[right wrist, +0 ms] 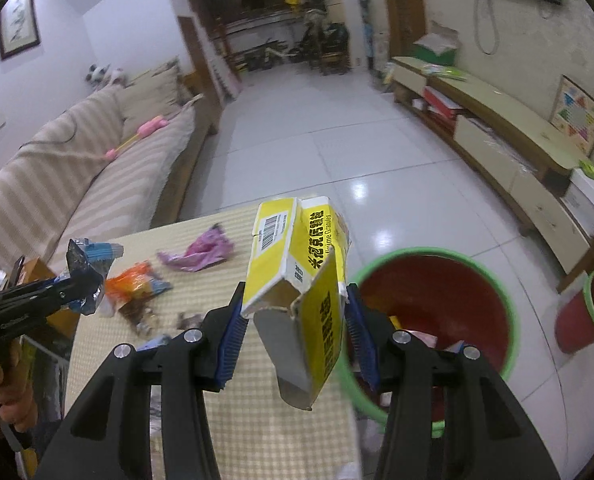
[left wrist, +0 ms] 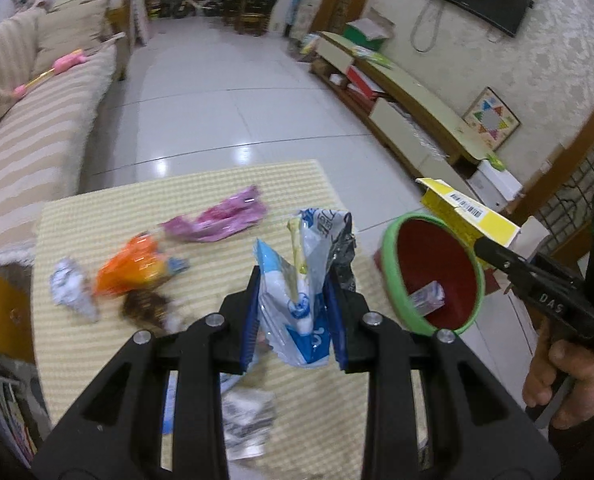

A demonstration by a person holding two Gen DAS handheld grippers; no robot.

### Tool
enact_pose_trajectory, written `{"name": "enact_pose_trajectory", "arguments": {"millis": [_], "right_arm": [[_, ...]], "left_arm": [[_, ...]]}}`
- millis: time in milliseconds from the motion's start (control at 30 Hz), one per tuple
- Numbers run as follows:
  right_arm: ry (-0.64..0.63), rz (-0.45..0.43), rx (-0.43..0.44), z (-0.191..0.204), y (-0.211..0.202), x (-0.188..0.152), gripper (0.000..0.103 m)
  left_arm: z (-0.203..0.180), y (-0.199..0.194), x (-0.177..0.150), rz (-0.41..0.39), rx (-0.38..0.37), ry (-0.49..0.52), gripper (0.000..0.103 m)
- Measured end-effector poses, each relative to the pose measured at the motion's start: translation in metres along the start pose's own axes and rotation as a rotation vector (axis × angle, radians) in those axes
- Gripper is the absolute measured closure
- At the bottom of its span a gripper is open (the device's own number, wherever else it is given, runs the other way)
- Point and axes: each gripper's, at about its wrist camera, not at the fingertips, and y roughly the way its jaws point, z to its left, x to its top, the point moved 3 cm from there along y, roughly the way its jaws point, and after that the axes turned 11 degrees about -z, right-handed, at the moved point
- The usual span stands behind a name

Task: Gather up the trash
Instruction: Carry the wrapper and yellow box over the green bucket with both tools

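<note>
Left wrist view: left gripper (left wrist: 293,300) clenched on a blue wrapper (left wrist: 297,280) above the counter (left wrist: 97,344); right gripper (right wrist: 295,320) grips a yellow box (right wrist: 297,276) beside the bin (right wrist: 437,320). Next, probably: carry both over the bin and release. Only the right view shows a second bin (right wrist: 589,312).

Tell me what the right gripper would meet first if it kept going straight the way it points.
Probably nothing solid soon. The right gripper, shut on the yellow box, points past the table's edge, left of the red bin; beyond lies tiled floor. Depth is uncertain.
</note>
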Motion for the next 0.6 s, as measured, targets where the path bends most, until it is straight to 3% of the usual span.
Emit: {"name": "enact_pose_trajectory", "arguments": {"millis": [333,600], "right_arm": [[0.080,-0.013,-0.089,-0.080,-0.016,0.000,0.057],[0.143,0.007,-0.138,-0.128,-0.015,-0.012,0.057]], "left_arm": [[-0.097,0.046,0.015,0.043,-0.143,0.066,0.074],[-0.153,0.085,0.014,0.116,-0.243,0.052,0.074]]}}
